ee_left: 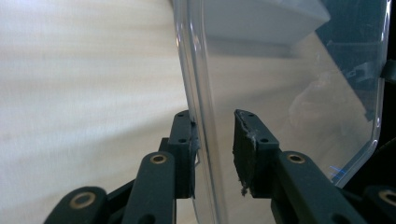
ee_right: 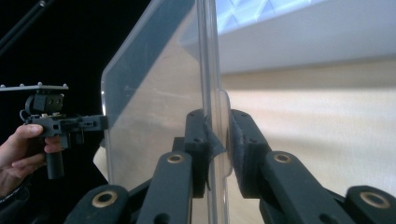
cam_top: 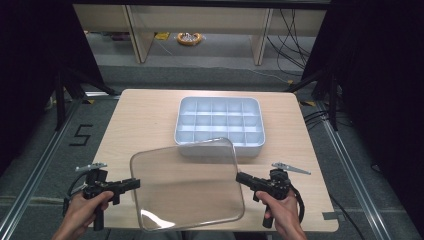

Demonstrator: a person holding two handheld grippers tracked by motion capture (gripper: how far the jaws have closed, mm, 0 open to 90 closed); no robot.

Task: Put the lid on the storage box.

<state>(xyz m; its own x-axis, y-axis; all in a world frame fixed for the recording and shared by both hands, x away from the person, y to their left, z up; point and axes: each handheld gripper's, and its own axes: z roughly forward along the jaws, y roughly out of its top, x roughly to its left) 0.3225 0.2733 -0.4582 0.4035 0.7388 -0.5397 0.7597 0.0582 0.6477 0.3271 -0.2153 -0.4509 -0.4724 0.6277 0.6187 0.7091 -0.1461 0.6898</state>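
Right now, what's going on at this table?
A person holds a clear plastic lid above the near part of the wooden table, one gripper at each side edge. The right gripper is clamped on the lid's edge; the left gripper straddles the opposite edge with its jaws apart. Behind the lid sits an open compartment tray, apparently empty.
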